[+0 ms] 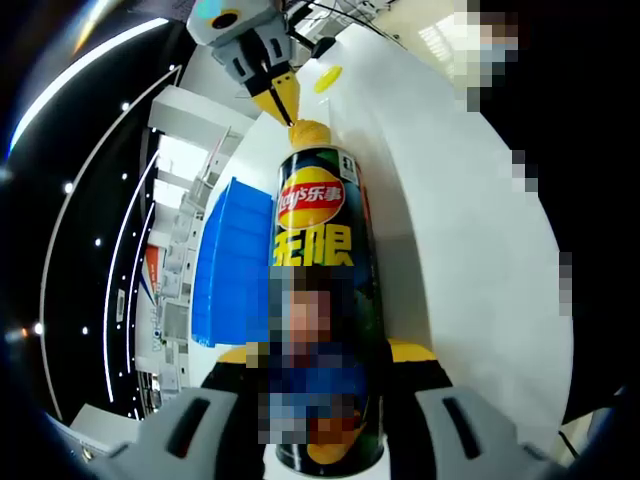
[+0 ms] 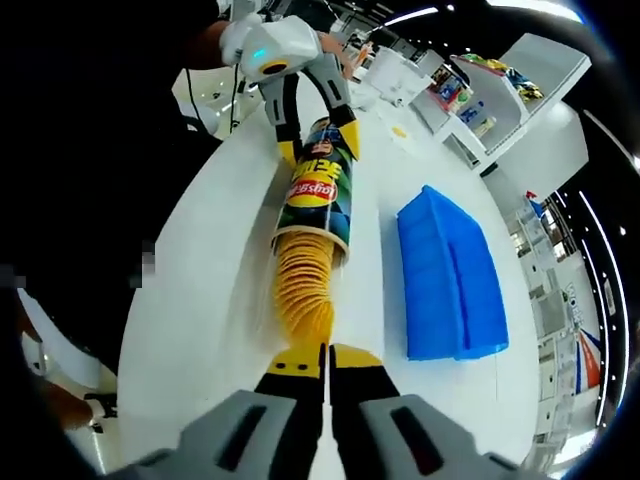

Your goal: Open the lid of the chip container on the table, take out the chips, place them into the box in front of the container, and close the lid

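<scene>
- Chip can (image 1: 325,300) runs up the middle of the left gripper view, lying on the white table (image 1: 470,250). The left gripper (image 1: 325,400) has its jaws clamped on the can's near end, low in the frame.
- Same view, top centre: the right gripper (image 1: 285,105) sits at the can's far end, jaws pinched together on the chips (image 1: 309,132) poking out. A yellow lid (image 1: 328,78) lies on the table just past it, so the opening step looks done. The blue box (image 1: 235,260) sits left of the can.
- Label: red and yellow Lay's-style logo with Chinese characters, then big yellow ones that look like 无限. Part of the label is blurred out.
- Right gripper view: its own jaws, bottom centre, are nearly closed on the end of the chip stack (image 2: 303,290), which is partly drawn out of the can (image 2: 318,190).
- The left gripper (image 2: 315,130) shows at upper centre, holding the can's far end. The box (image 2: 450,275) is at right and looks empty.
- My guess: roughly halfway. Left to do: chips into the box, lid on again.
</scene>
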